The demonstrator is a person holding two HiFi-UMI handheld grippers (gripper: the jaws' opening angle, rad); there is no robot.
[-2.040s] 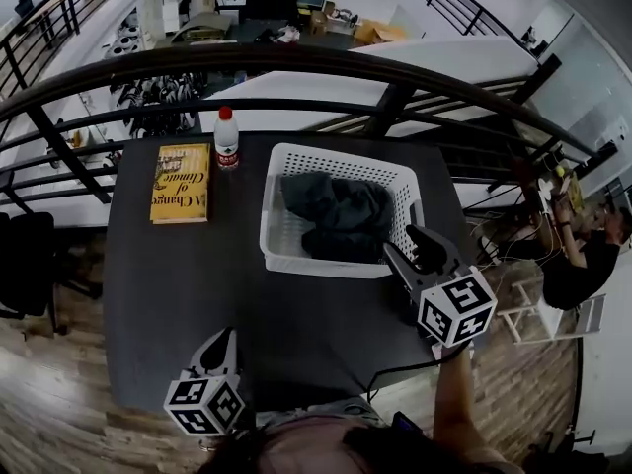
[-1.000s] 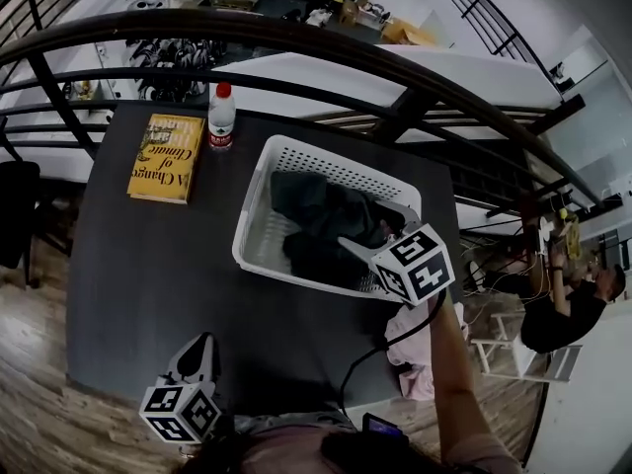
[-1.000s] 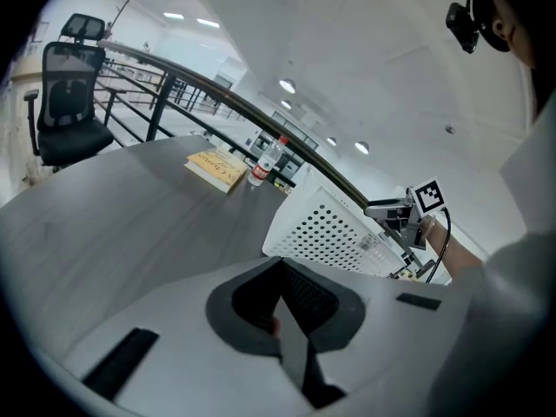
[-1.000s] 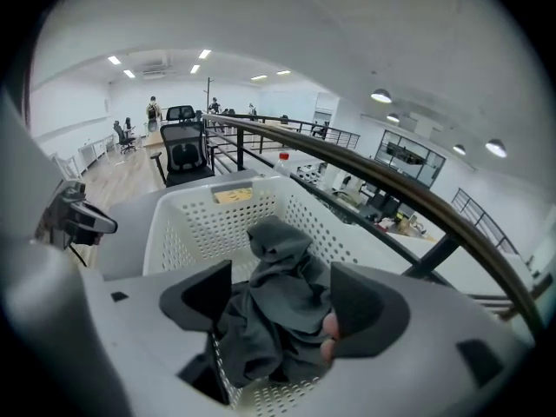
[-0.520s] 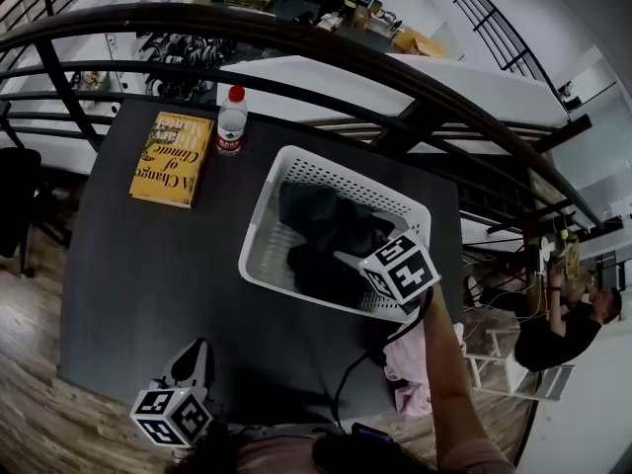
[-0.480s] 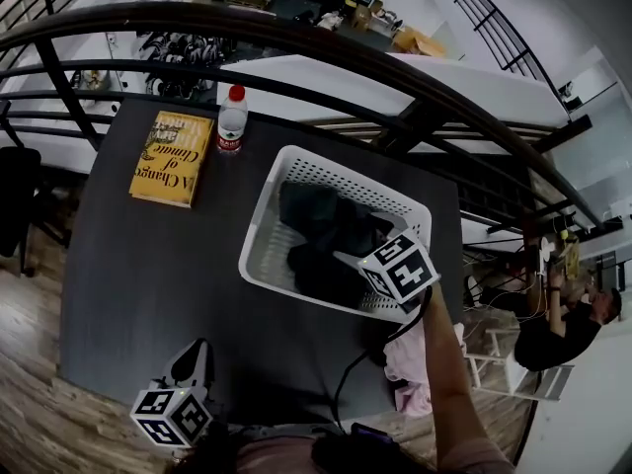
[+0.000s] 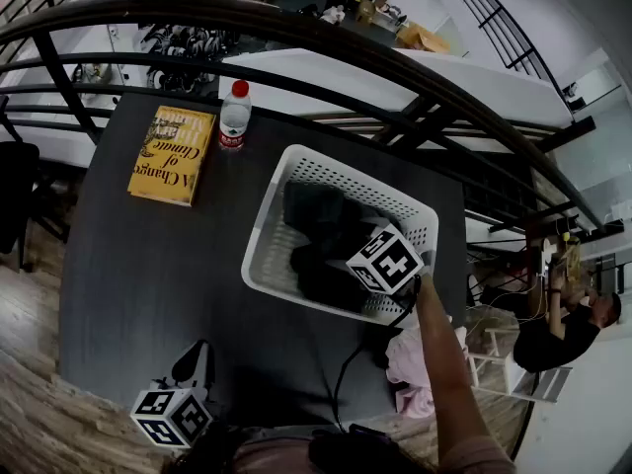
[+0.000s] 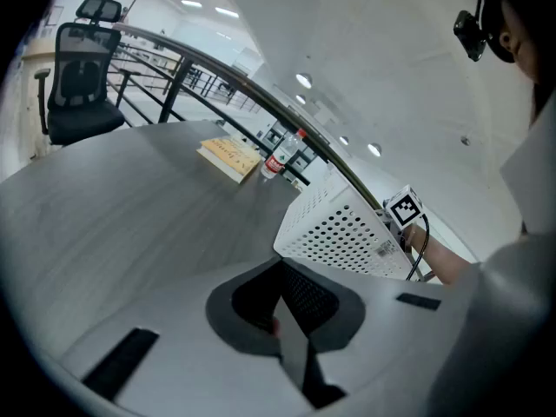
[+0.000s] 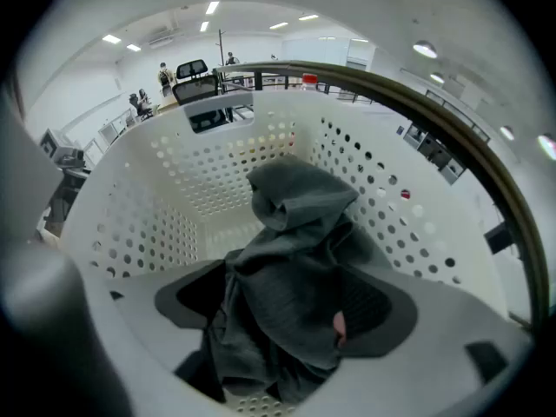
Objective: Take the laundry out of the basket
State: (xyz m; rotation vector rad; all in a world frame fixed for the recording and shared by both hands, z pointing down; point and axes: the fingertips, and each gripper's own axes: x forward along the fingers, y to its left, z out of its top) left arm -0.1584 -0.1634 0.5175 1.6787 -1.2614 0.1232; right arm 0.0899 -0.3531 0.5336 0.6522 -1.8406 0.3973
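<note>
A white perforated basket (image 7: pixel 265 227) stands on the dark table (image 7: pixel 148 265), with dark grey laundry (image 7: pixel 314 220) heaped inside. My right gripper (image 7: pixel 354 265) reaches into the basket from its near right side, marker cube on top. In the right gripper view the laundry (image 9: pixel 295 233) bulges up between the jaws of my right gripper (image 9: pixel 282 311). They stand wide apart on either side of it and do not press it, so the gripper is open. My left gripper (image 7: pixel 197 358) hovers at the table's near edge, well clear of the basket (image 8: pixel 339 233). It (image 8: pixel 282 320) is shut and holds nothing.
A yellow book (image 7: pixel 171 156) and a red-capped water bottle (image 7: pixel 233 117) lie at the table's far left. A dark railing (image 7: pixel 296 28) runs behind the table. Pink cloth (image 7: pixel 415 358) hangs by the person's right arm at the table's near right edge. An office chair (image 8: pixel 82 94) stands beyond the table.
My right gripper has gone from the basket's near right corner over the rim and down onto the laundry. The left gripper has stayed where it was.
</note>
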